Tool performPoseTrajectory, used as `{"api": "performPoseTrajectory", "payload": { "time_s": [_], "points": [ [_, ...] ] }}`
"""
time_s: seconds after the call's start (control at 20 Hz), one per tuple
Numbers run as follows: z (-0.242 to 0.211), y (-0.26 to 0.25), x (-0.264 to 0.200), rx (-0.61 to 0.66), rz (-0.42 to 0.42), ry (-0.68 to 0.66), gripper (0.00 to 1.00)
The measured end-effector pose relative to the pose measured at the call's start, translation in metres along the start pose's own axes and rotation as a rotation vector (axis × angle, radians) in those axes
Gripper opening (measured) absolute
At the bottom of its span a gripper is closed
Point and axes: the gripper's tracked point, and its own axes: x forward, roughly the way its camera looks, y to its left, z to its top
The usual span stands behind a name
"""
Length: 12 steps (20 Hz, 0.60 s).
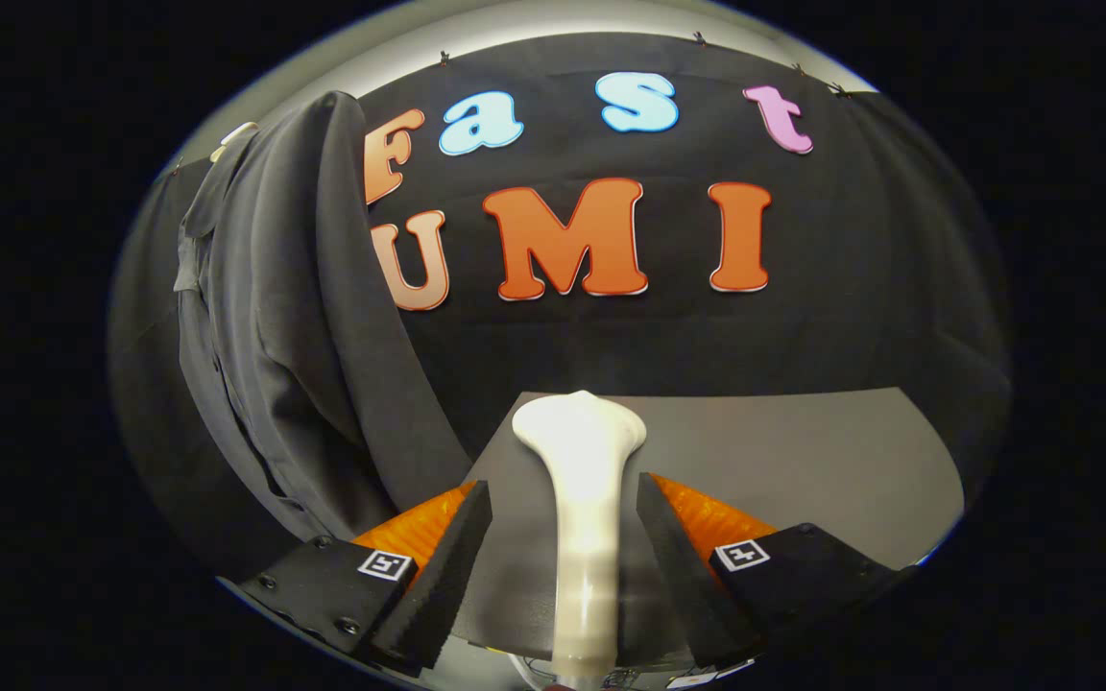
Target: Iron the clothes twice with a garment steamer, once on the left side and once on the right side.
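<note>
A white garment steamer [580, 434] stands upright on the grey table [803, 451], its wide head at the top and its slim handle running down between my fingers. My gripper [565, 486] is open around the handle. A gap shows between the handle and the left finger [452, 566], while the right finger [673, 566] is close beside it. A dark grey shirt [275, 317] hangs to the left of the steamer, beyond the left finger, with its button placket facing me.
The shirt hangs from a pale hanger [231, 139] against the black cloth wall [860, 317]. The table stretches away to the right of the steamer, up to the wall.
</note>
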Motion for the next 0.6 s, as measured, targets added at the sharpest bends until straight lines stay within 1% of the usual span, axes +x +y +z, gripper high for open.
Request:
{"api": "performPoseTrajectory", "payload": {
  "time_s": [0.2, 0.3, 0.35, 0.5, 0.55, 0.6],
  "points": [
    [-0.012, -0.006, 0.028, 0.02, 0.003, 0.06, 0.97],
    [-0.018, -0.006, 0.036, -0.009, 0.003, 0.075, 0.97],
    [-0.025, -0.005, 0.038, -0.019, 0.005, 0.104, 0.96],
    [-0.042, -0.002, 0.04, -0.038, 0.03, 0.151, 0.91],
    [-0.038, -0.003, 0.042, -0.046, 0.026, 0.124, 0.88],
    [-0.039, -0.004, 0.039, -0.065, 0.016, 0.135, 0.85]
  ]
}}
